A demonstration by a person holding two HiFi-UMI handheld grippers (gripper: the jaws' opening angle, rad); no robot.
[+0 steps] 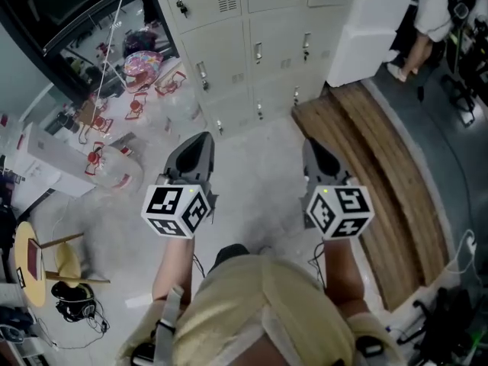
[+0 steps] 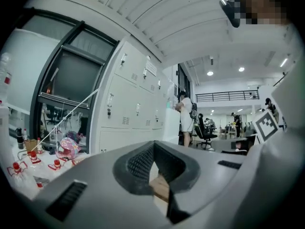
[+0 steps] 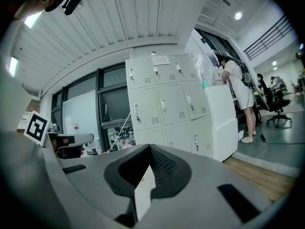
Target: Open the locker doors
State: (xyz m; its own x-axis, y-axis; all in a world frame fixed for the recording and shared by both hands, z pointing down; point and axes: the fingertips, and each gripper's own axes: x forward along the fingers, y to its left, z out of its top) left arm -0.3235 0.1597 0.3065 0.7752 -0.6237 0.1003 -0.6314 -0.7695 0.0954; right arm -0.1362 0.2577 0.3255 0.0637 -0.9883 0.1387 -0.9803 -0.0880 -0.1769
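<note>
The cream metal lockers (image 1: 259,44) stand ahead of me, a grid of small doors with handles and vents, all closed. They also show in the left gripper view as lockers (image 2: 128,104) at the left, and in the right gripper view as lockers (image 3: 164,99) straight ahead. My left gripper (image 1: 200,137) and right gripper (image 1: 313,145) are held side by side at about waist height, pointing at the lockers and well short of them. Each is shut with nothing between its jaws, the left gripper (image 2: 153,162) and the right gripper (image 3: 148,165) alike.
A wooden platform (image 1: 366,166) runs along the right, beside a white block (image 1: 366,29) next to the lockers. Clear bags and red-marked clutter (image 1: 114,166) cover the floor at left, with a low round stool (image 1: 34,261) nearer. A person (image 3: 236,89) stands by the white block.
</note>
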